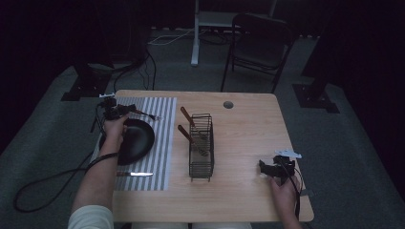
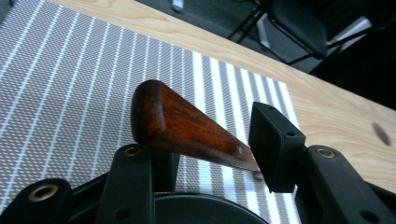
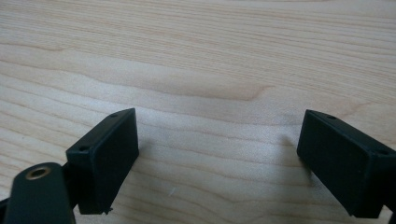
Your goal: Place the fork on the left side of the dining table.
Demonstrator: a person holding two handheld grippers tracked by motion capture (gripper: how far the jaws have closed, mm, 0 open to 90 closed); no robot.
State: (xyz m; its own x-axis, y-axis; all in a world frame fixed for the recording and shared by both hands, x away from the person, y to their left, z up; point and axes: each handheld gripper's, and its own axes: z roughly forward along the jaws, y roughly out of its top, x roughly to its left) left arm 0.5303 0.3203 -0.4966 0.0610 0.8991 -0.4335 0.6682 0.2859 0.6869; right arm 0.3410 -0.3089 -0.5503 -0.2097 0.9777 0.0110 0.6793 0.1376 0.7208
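Note:
A fork (image 1: 147, 115) with a dark wooden handle (image 2: 187, 126) lies across the far edge of the black plate (image 1: 138, 140), its tines pointing right over the striped placemat (image 1: 162, 138). My left gripper (image 1: 125, 111) sits at the plate's far left rim. In the left gripper view the handle rests on top of the left jaw and runs toward the right pad, with my left gripper (image 2: 217, 154) standing loosely open around it and no squeeze visible. My right gripper (image 1: 267, 169) rests low over bare wood near the table's front right, and my right gripper (image 3: 217, 158) is wide open with nothing between its pads.
A knife (image 1: 135, 174) lies on the mat's near edge. A black wire basket (image 1: 201, 148) at mid-table holds two wooden-handled utensils (image 1: 187, 119). A cable hole (image 1: 228, 104) sits at the far side of the table. A folding chair (image 1: 260, 43) stands beyond the table.

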